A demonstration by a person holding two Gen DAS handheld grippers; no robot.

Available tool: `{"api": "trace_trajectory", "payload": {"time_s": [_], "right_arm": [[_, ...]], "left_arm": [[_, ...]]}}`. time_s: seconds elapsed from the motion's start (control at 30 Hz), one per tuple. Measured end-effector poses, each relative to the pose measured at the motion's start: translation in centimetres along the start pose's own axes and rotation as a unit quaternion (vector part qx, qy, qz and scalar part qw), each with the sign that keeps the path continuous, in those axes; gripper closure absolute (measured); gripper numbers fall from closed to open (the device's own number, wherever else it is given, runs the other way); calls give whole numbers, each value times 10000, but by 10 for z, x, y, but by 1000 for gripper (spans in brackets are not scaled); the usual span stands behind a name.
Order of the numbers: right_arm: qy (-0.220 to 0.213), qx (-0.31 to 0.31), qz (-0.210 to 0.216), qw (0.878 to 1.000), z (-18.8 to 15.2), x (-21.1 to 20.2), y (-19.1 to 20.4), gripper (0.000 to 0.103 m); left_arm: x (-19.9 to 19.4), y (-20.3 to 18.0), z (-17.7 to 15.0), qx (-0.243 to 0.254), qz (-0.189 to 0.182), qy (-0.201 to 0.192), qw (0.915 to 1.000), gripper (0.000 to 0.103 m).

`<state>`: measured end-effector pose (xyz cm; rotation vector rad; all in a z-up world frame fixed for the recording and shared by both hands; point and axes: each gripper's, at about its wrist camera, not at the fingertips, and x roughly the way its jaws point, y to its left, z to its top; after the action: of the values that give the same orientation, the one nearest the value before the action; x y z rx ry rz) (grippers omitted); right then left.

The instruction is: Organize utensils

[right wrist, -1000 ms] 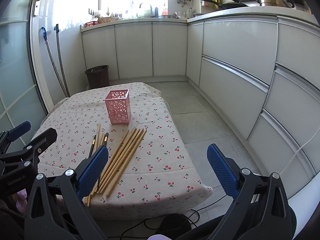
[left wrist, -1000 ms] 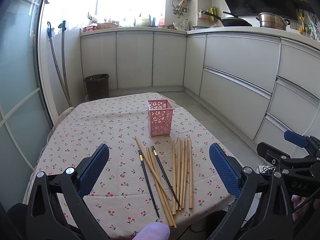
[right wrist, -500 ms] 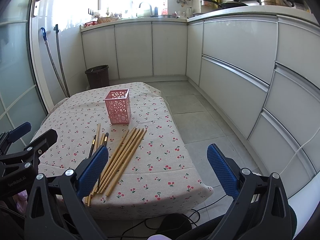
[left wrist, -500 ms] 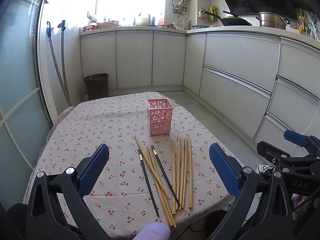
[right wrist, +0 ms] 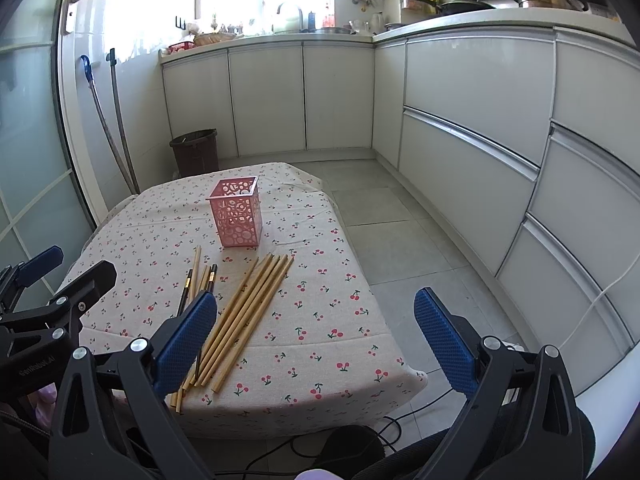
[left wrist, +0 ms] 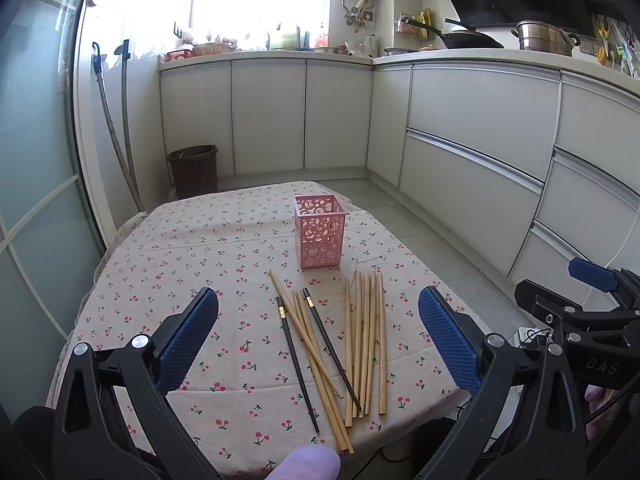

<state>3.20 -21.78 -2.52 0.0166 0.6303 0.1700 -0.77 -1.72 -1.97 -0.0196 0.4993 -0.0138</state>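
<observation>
No visible change vs. the frames 1.0 s and 0.5 s back: both grippers sit at the same pose, and the chopsticks and holder have not shifted.

Landmark: pink perforated utensil holder [left wrist: 320, 237], square section, upright on the cherry-print tablecloth [left wrist: 192, 248]. All positions below are ref. to it.

Left gripper [left wrist: 318, 330]: jaws spread wide, nothing between the blue pads [left wrist: 188, 338]. It hovers on the camera side of the holder, over the near table edge, clear of the cloth. No contact w/ any utensil.

Right gripper [right wrist: 316, 330]: jaws also spread wide, empty. It is held camera-side and to the right of the holder, past the table's right corner, w/ floor tile showing between its pads.

Utensils, all lying flat on the cloth on the camera side of the holder, none inside it as far as visible:
- Bamboo chopstick group [left wrist: 366, 336]: about six sticks, roughly parallel, touching or nearly so, tips pointing toward the holder; tips lie just beside its base, apart from it.
- Crossed group [left wrist: 310, 356] left of the above: several bamboo sticks plus two black chopsticks [left wrist: 297, 364] w/ gold bands, overlapping each other. One long bamboo stick runs diagonally, its far tip near the holder's left front corner.

In the right wrist view the same bamboo group [right wrist: 248, 312] fans out near the left pad; the crossed group is partly hidden behind that pad.

Background: brown waste bin [left wrist: 193, 168] on the floor beyond the holder, against white cabinets [left wrist: 268, 116]. Wok [left wrist: 460, 36] and steel pot [left wrist: 542, 38] on the countertop, far right of the holder.
</observation>
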Motion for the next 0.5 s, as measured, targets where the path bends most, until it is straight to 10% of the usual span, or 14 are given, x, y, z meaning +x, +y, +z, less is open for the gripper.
{"api": "trace_trajectory", "payload": {"time_s": [0.5], "right_arm": [[137,6,21,9999,0,4,0,7]], "left_arm": [[11,8,0,-225,86,307,9992,7]]}}
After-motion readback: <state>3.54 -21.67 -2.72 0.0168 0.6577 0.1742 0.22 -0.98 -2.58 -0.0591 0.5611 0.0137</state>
